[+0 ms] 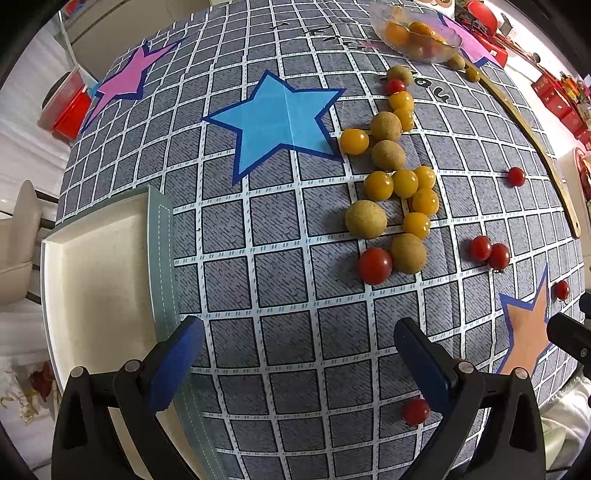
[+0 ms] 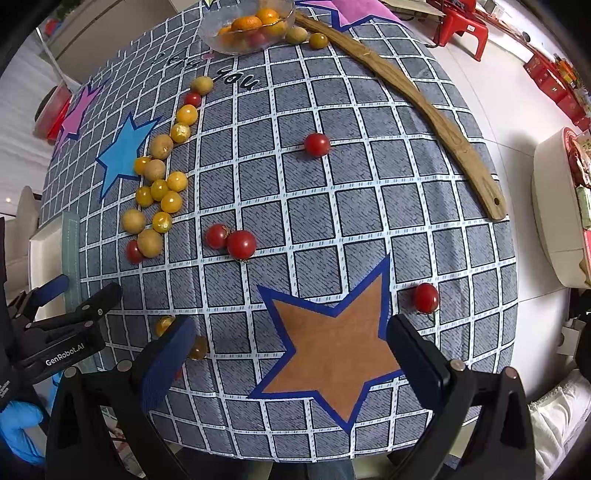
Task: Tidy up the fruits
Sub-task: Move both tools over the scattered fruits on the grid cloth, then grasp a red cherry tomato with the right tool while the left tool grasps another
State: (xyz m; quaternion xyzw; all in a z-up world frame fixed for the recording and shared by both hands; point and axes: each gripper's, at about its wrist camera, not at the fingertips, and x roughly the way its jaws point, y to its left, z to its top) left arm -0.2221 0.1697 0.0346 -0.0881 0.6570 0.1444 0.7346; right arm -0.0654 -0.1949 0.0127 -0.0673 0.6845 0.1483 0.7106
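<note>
Small fruits lie loose on a checked grey tablecloth (image 1: 280, 280): yellow cherry tomatoes (image 1: 404, 182), tan longans (image 1: 365, 219) and red cherry tomatoes (image 1: 374, 266) in a line right of a blue star (image 1: 280, 118). A pair of red tomatoes (image 2: 241, 243) lies mid-table, one (image 2: 317, 144) farther off, one (image 2: 426, 297) by the orange star (image 2: 332, 343). A glass bowl (image 1: 415, 33) with oranges stands at the far edge. My left gripper (image 1: 297, 343) is open and empty above the cloth. My right gripper (image 2: 291, 345) is open and empty over the orange star.
A white tray (image 1: 99, 273) sits at the table's left edge beside my left gripper. A long wooden stick (image 2: 417, 107) lies along the far right edge. Red stools and boxes (image 2: 461, 22) stand on the floor beyond. A red tomato (image 1: 416, 411) lies under my left gripper's right finger.
</note>
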